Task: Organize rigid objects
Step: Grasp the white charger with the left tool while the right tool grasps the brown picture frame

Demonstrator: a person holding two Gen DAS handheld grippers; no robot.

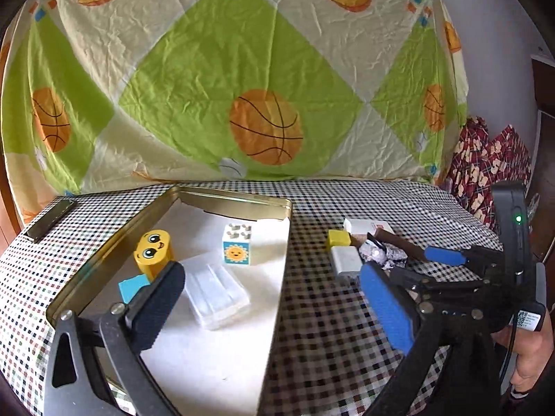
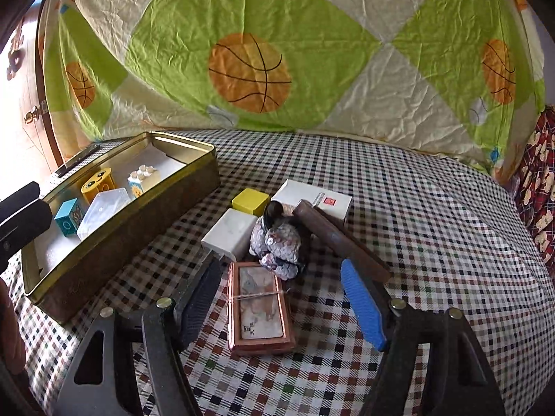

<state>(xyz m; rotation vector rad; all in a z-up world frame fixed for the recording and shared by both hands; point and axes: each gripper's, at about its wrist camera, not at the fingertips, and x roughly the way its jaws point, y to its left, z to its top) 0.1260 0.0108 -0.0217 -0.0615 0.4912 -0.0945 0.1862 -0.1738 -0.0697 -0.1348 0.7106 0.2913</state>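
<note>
A gold metal tin (image 2: 114,235) stands open on the left of the checked worktop (image 2: 433,215), lined with white paper. Inside it are a yellow block with a cartoon face (image 1: 154,251) at the far left, a white studded block with a sun picture (image 1: 237,244) toward the far right, a small blue block (image 1: 133,286) nearer, and a clear plastic case (image 1: 216,294) lying flat beside them. A dark flat bar (image 1: 52,220) lies on the worktop beyond the tin's far left corner.

To the right of the tin a cluster lies close together: a yellow cube (image 2: 250,201), a white box with a red mark (image 2: 312,201) behind it, a white adapter (image 2: 230,232), a crumpled silvery lump (image 2: 277,246), a brown stick (image 2: 340,239) leaning across the pile, and nearest, a copper-framed flat box (image 2: 260,308) tied with string.

The left gripper (image 1: 274,301) hangs over the tin with its fingers spread wide and empty. The right gripper (image 2: 281,305) has its fingers moderately apart on either side of the copper-framed box, not pressing on it.
</note>
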